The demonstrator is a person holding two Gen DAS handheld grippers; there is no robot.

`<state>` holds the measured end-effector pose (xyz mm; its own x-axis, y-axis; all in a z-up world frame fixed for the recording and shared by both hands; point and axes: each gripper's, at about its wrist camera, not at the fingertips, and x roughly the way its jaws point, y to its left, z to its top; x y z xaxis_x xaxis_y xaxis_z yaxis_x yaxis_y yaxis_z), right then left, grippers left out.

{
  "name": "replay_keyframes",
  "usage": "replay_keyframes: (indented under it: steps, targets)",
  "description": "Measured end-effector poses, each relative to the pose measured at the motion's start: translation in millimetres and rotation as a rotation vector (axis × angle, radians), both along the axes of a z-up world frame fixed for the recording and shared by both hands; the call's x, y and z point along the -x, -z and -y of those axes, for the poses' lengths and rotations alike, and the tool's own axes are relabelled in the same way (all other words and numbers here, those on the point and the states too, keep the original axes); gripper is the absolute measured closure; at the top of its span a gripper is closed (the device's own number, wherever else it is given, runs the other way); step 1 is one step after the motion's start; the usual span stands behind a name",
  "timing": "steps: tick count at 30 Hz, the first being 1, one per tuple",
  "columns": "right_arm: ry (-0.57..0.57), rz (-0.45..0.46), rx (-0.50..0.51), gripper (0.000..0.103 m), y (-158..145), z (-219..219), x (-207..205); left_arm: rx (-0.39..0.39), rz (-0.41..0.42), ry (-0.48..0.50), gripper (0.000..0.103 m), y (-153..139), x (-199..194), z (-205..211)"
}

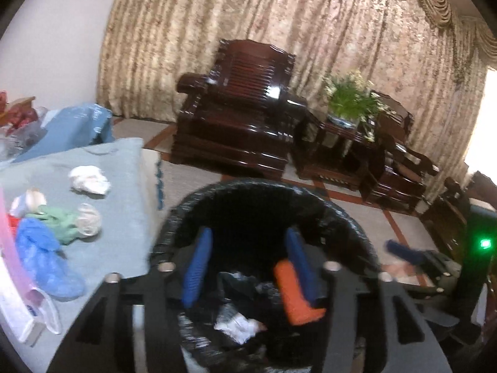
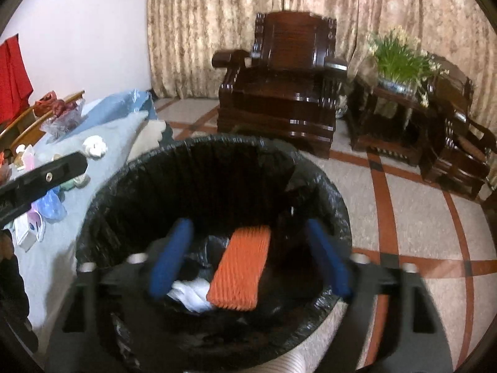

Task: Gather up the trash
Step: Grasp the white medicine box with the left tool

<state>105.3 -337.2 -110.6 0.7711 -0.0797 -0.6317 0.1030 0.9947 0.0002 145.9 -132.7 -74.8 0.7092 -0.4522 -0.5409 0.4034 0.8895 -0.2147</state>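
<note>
A round bin with a black liner (image 1: 186,214) (image 2: 102,192) stands beside the table, right under both grippers. My left gripper (image 1: 248,233) hangs over its mouth with its blue fingers (image 1: 197,267) apart. An orange ridged piece (image 1: 295,295) lies inside the bin, overlapping the right finger in that view; no grip shows. My right gripper (image 2: 248,223) is spread wide over the same bin, and the orange piece (image 2: 240,267) lies loose between its fingers, touching neither. Crumpled white paper (image 1: 239,326) (image 2: 189,292) rests at the bottom.
A table with a light blue cloth (image 1: 124,186) at left carries a white paper wad (image 1: 90,180), a blue shoe cover (image 1: 46,261), green and white scraps (image 1: 71,220) and a pink-white packet (image 1: 18,295). Dark wooden armchairs (image 2: 279,93) and a potted plant (image 2: 397,59) stand behind.
</note>
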Motion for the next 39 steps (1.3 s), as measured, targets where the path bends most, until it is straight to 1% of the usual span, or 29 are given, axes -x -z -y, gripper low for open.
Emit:
replay_keyframes:
  steps: [1,3,6,9,15,17,20,25,28,33,39]
  targets:
    - [-0.009,0.014,0.001,0.014,-2.4,-3.8,0.7,-0.009,0.004,-0.018,0.040,-1.2,2.3,-6.0]
    - [-0.027,0.030,-0.001,0.012,-6.5,-10.4,-0.6,-0.026,0.011,-0.062,0.034,-2.6,6.5,-19.4]
    - [-0.064,0.051,-0.027,0.011,-12.5,-24.9,-3.2,-0.048,0.018,-0.147,0.029,-6.0,11.8,-46.5]
    - [-0.109,0.069,-0.057,0.011,-18.6,-42.9,-7.9,-0.081,0.040,-0.229,0.028,-7.5,18.7,-73.7]
    - [-0.226,0.099,-0.072,0.010,-24.7,-94.2,-12.0,-0.170,0.065,-0.453,0.028,-3.0,39.2,-134.3]
    - [-0.259,0.103,-0.072,0.011,-25.1,-109.0,-13.8,-0.190,0.053,-0.523,0.028,4.8,44.1,-151.5]
    - [-0.311,0.110,-0.087,0.011,-22.6,-133.1,-15.8,-0.199,0.020,-0.590,0.028,19.5,47.2,-170.4]
    - [-0.372,0.117,-0.081,0.011,-17.3,-160.9,-20.0,-0.212,-0.025,-0.646,0.028,42.6,46.4,-194.3]
    - [-0.398,0.116,-0.068,0.011,-16.0,-174.2,-24.5,-0.218,-0.051,-0.665,0.028,51.1,43.1,-200.2]
    - [-0.415,0.100,-0.069,0.011,-9.0,-184.8,-31.7,-0.194,-0.113,-0.679,0.028,64.7,31.3,-203.7]
    - [-0.428,0.081,-0.053,0.011,-1.1,-190.5,-34.6,-0.197,-0.176,-0.681,0.028,80.7,17.6,-203.4]
